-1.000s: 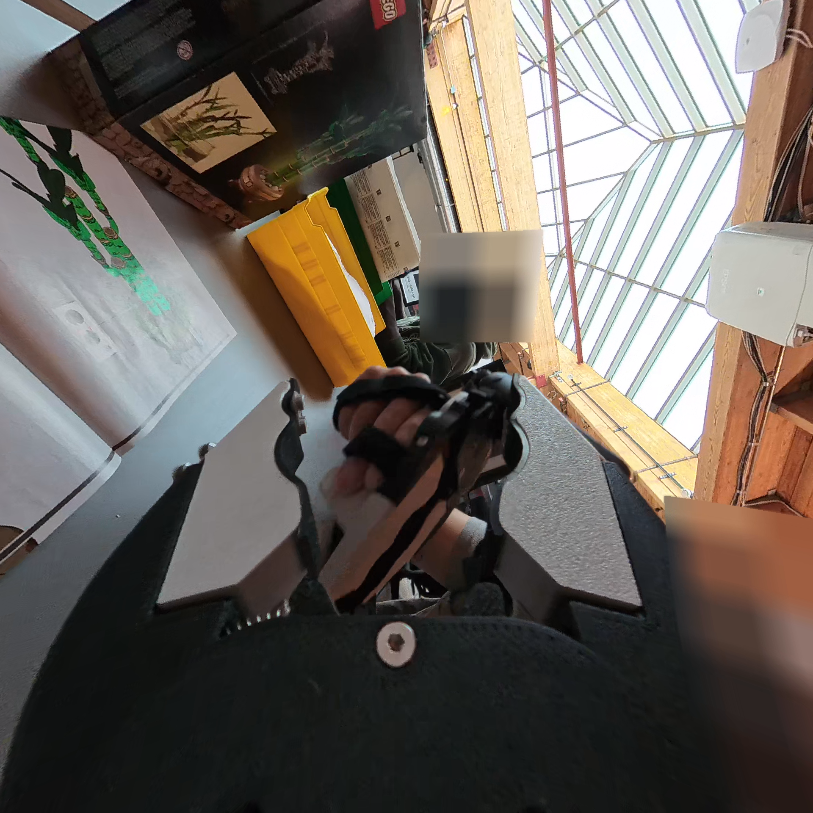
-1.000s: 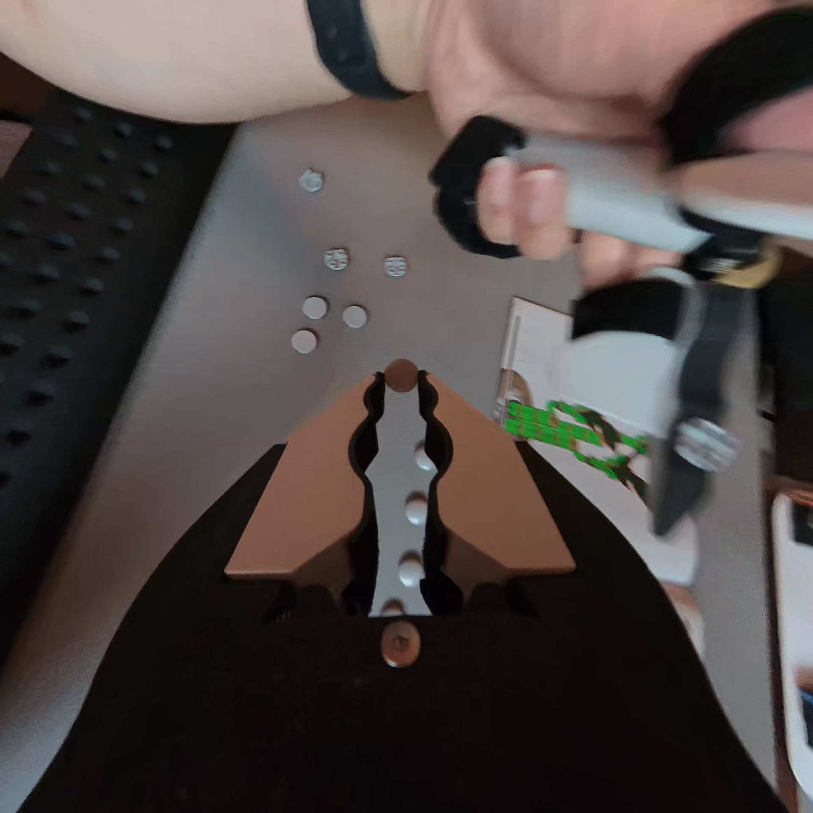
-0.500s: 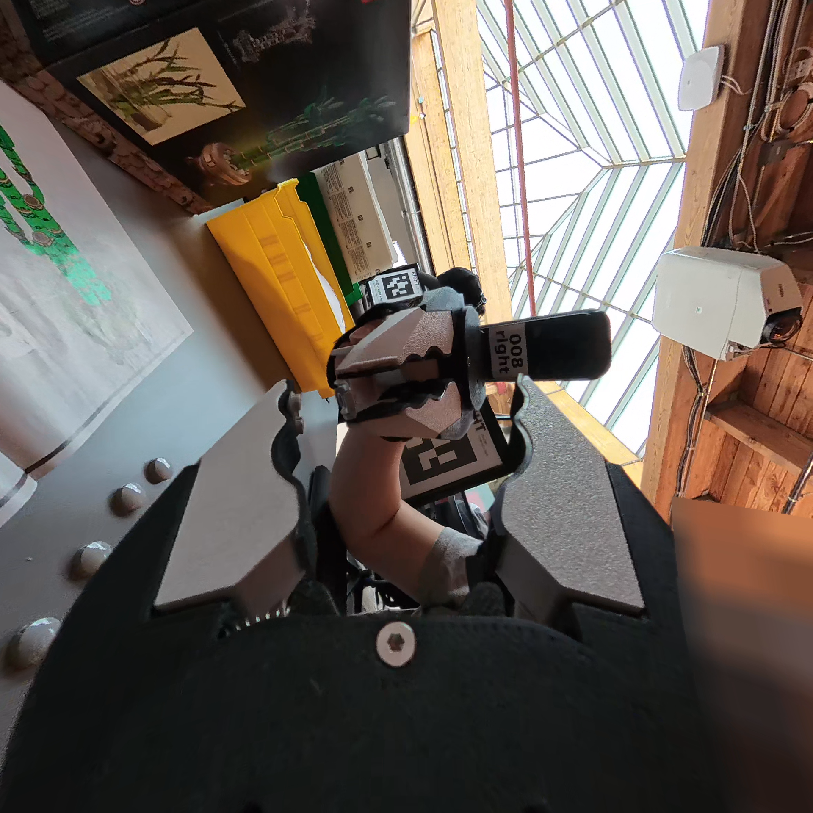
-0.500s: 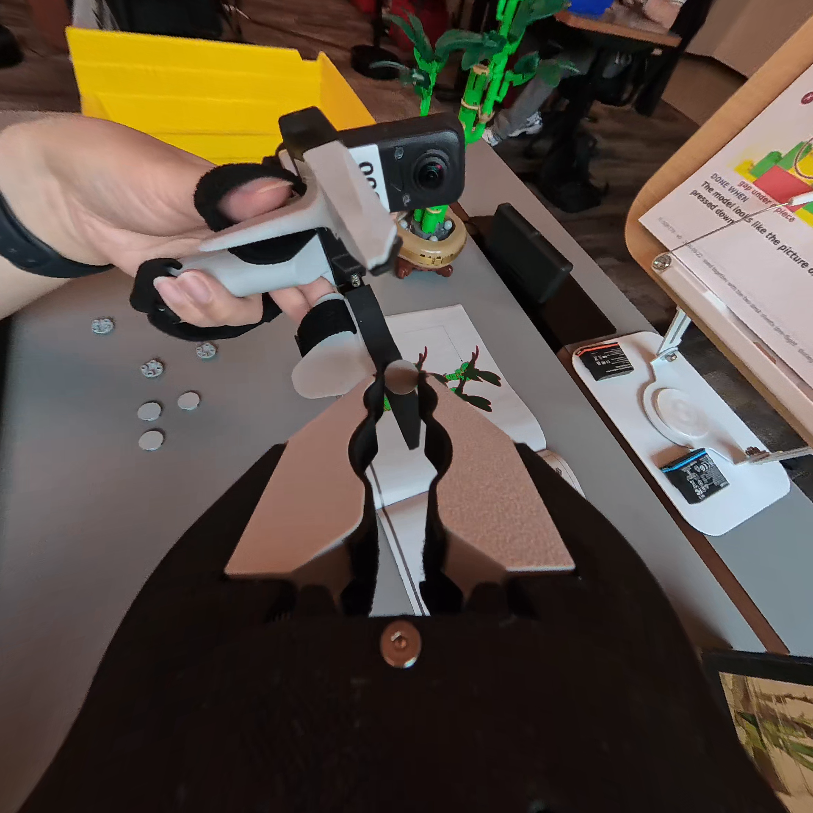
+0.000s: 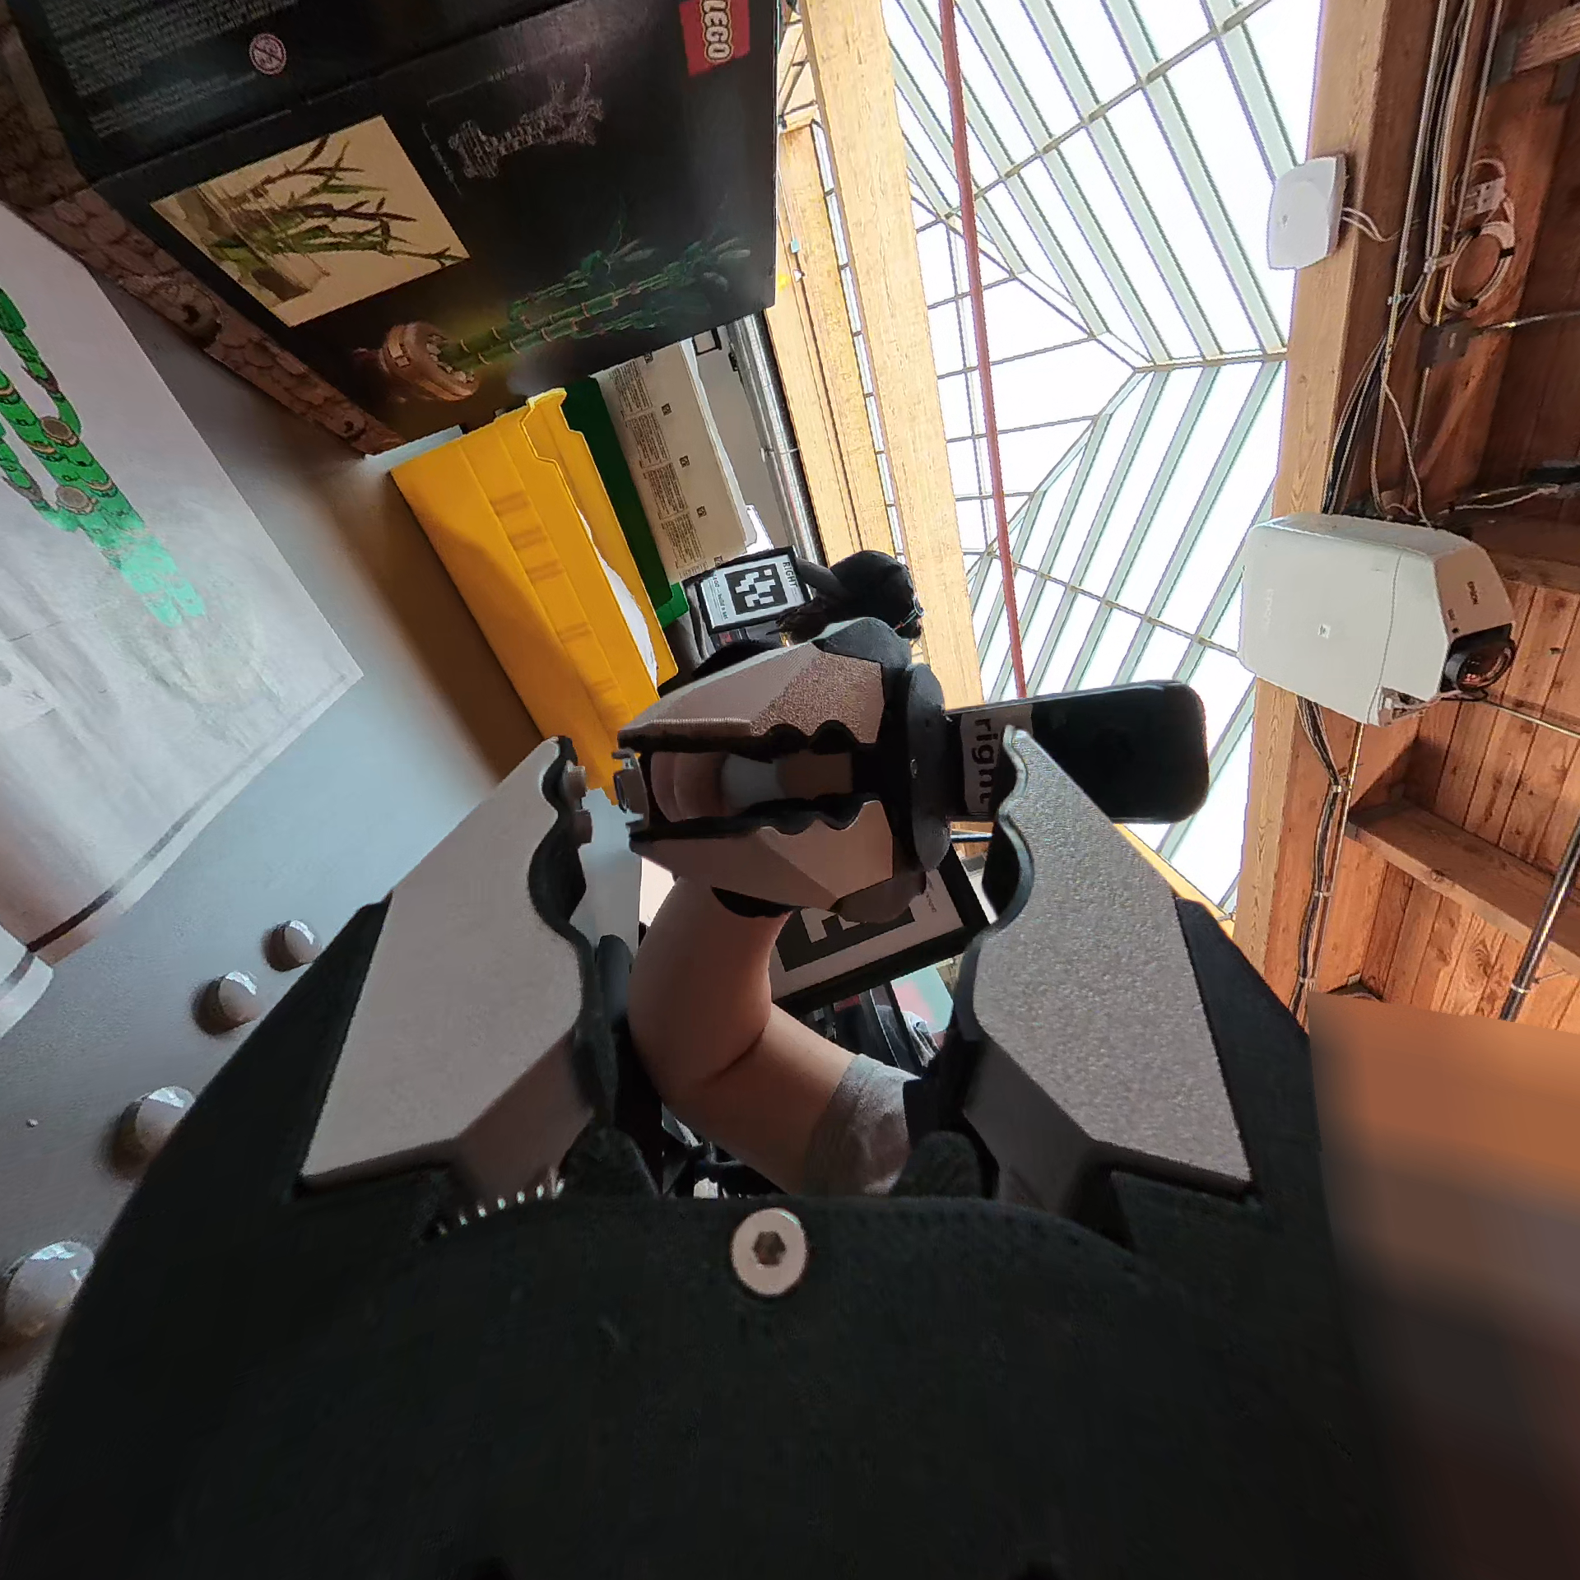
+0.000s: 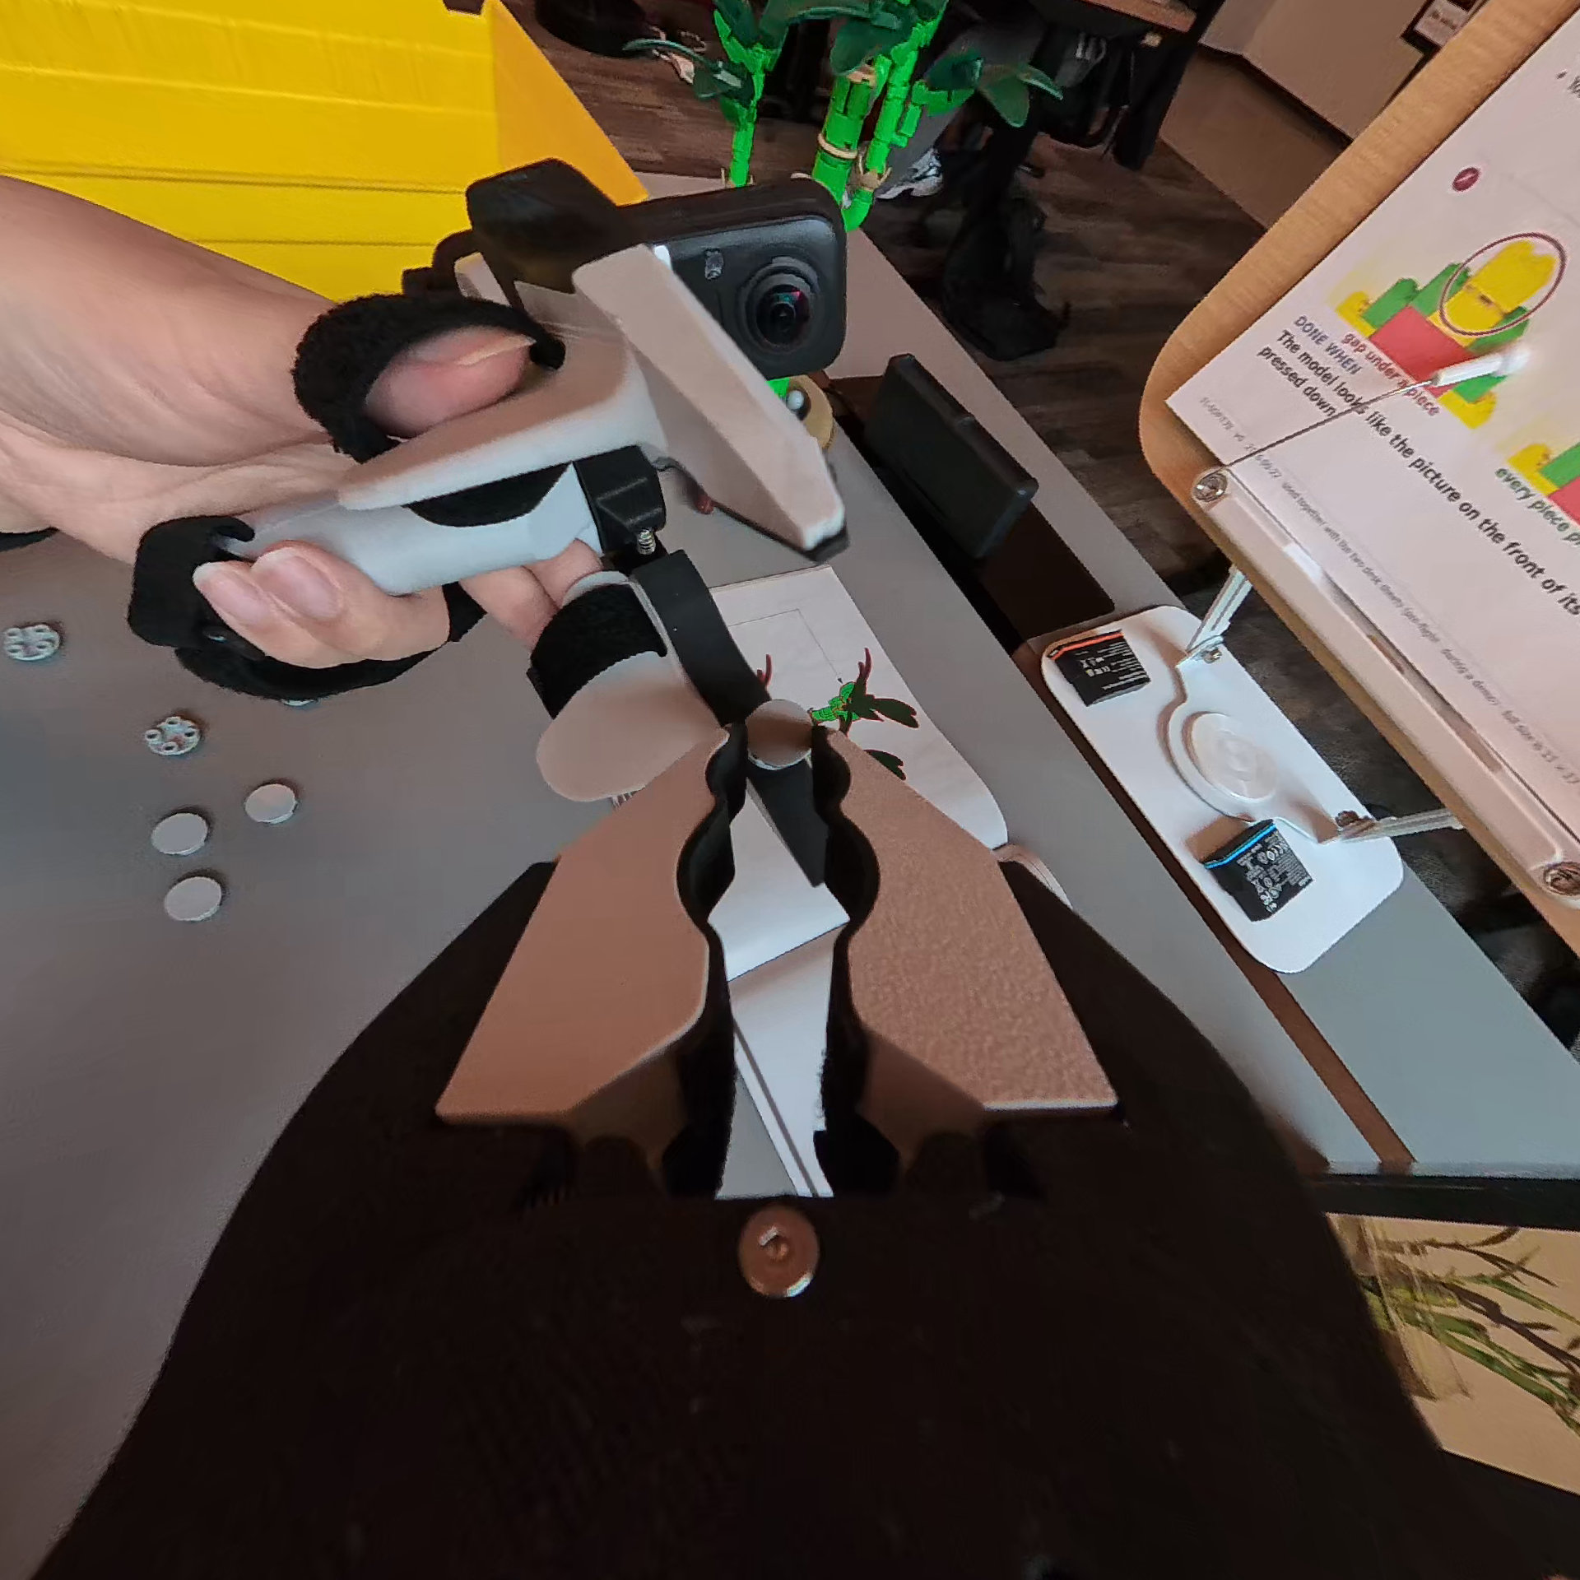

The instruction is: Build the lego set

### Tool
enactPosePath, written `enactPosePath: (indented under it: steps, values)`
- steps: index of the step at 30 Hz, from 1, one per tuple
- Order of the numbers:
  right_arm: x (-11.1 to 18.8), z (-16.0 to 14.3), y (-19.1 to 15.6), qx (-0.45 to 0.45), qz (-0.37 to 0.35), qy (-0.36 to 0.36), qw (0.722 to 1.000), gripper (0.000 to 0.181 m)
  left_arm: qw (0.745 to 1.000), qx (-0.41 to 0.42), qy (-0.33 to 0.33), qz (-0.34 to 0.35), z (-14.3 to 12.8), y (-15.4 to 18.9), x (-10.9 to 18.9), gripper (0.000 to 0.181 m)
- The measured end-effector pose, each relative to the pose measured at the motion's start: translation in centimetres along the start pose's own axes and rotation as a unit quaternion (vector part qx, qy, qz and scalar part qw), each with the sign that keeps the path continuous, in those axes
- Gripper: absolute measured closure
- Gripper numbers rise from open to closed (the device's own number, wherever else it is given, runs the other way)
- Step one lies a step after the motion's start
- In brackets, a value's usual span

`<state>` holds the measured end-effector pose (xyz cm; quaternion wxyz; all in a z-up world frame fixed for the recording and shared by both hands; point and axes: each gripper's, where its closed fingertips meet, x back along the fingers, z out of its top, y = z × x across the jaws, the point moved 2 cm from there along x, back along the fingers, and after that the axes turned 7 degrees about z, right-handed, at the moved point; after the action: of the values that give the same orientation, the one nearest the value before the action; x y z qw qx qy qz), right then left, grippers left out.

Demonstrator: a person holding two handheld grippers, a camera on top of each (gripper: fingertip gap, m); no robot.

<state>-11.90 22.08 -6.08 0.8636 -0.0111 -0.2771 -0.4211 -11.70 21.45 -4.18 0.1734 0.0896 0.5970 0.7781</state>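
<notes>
The right hand-held gripper [image 6: 776, 752] pinches a small round grey piece [image 6: 776, 742] at its very tips, jaws narrow around it – lifted clear of the grey surface [image 6: 342, 898], likely to be carried to the model. The left hand-held gripper [image 5: 791, 795] stands wide and empty, tilted toward the ceiling, so probably waiting its turn. More round grey pieces [image 6: 184, 834] lie on the surface, and the green bamboo model [image 6: 855, 103] stands at its far end, beyond the open instruction booklet [image 6: 821, 684].

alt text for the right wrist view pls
The right gripper pinches a small round grey piece at its fingertips, above a grey table. The left gripper, hand-held, faces it; the bamboo model stands behind.
</notes>
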Motion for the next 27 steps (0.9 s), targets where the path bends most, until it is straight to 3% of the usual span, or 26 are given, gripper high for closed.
enactPosePath:
  steps: [27]
  values:
    - [-0.74, -0.93, -0.13, 0.03, -0.025, -0.043, 0.998, 0.168, 1.0, -0.006, -0.004, 0.015, -0.16, -0.48, -0.44, 0.082]
